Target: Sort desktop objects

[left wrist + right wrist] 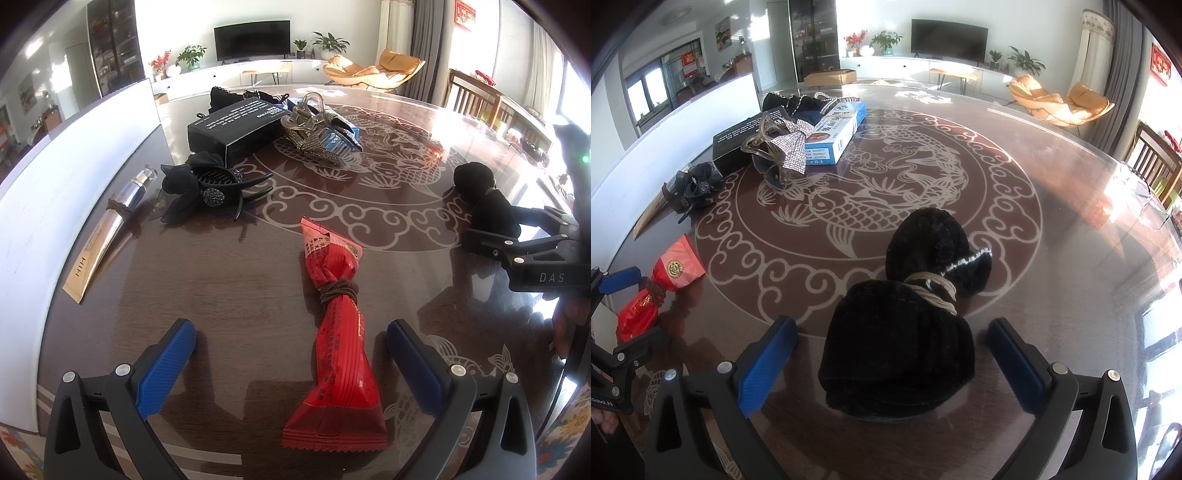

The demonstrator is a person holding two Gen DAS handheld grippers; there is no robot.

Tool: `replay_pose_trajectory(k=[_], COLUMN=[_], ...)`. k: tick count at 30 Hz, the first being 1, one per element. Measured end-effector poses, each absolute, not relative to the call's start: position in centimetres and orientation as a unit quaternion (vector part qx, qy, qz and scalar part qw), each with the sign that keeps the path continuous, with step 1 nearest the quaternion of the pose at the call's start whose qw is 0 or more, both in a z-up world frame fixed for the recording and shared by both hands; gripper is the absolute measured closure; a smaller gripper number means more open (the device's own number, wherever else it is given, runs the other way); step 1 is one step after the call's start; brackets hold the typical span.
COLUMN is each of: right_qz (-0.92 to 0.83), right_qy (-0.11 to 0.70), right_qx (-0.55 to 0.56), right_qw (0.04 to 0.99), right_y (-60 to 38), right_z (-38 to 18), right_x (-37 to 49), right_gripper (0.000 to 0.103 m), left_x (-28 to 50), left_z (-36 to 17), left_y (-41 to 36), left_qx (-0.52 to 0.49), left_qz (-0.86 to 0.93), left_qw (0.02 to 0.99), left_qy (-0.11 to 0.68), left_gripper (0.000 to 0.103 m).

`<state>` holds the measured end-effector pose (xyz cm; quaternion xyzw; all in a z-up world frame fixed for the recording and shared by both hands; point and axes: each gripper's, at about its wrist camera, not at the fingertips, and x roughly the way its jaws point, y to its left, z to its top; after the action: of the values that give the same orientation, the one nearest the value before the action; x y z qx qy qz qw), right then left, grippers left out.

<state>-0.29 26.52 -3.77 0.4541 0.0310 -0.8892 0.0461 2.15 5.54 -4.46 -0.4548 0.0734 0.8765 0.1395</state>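
A red snack packet (pixel 338 339), cinched in the middle by a brown hair tie (pixel 338 290), lies on the dark patterned table (pixel 388 206) between the fingers of my open left gripper (pixel 291 354). It also shows at the left of the right wrist view (pixel 661 284). A black fuzzy bundle (pixel 905 332), bound by a beige hair tie (pixel 934 291), lies between the fingers of my open right gripper (pixel 892 358). The left wrist view shows that bundle (pixel 487 199) with the right gripper (pixel 491 229) around it.
Farther back lie a black bow hair claw (pixel 207 192), a gold and silver tube (pixel 110 225) with a hair tie around it, a black box (pixel 240 129), a rhinestone claw clip (pixel 321 133) and a blue and white box (pixel 834 133). A white wall (pixel 48 177) borders the table's left side.
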Motion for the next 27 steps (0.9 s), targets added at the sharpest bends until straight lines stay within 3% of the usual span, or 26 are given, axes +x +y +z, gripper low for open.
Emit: replay_pose_trajectory(k=[8,9,10,12,13,15,21,27], right_qz=[-0.895,-0.896,-0.897,-0.898,-0.893,-0.883,-0.891,-0.899], right_qy=[-0.024,-0.043,-0.058,-0.047,-0.047,-0.082,-0.080,-0.083], right_qx=[0.443,0.438,0.435,0.436,0.446,0.460,0.443,0.407], right_qw=[0.058,0.054,0.053,0.035,0.032,0.039,0.062,0.138], right_y=[28.2,28.7,29.1,29.5,29.7,30.4,28.0,20.1], right_z=[-3.4,-3.3,-3.1,-2.7,-2.5,-1.8,1.5,6.4], right_x=[-0.3,-0.4,-0.6,-1.0,-1.2,-1.0,2.9,1.4], right_gripper=[0.000,0.000,0.002,0.033,0.070,0.070,0.070,0.070], left_x=[0.9,0.9,0.8,0.2,-0.2,0.1,3.2,3.8], left_z=[-4.2,-4.0,-3.7,-3.4,-3.2,-2.4,1.5,7.6], left_y=[7.3,7.5,7.9,8.6,8.6,7.5,2.7,-5.1], left_qx=[-0.468,-0.457,-0.444,-0.438,-0.447,-0.461,-0.439,-0.403], left_qz=[0.862,0.866,0.870,0.867,0.862,0.854,0.863,0.883], left_qw=[0.169,0.178,0.190,0.209,0.213,0.230,0.250,0.234], left_qy=[0.095,0.096,0.102,0.114,0.107,0.068,0.019,-0.054], left_gripper=[0.003,0.023,0.049,0.078,0.078,0.078,0.078,0.078])
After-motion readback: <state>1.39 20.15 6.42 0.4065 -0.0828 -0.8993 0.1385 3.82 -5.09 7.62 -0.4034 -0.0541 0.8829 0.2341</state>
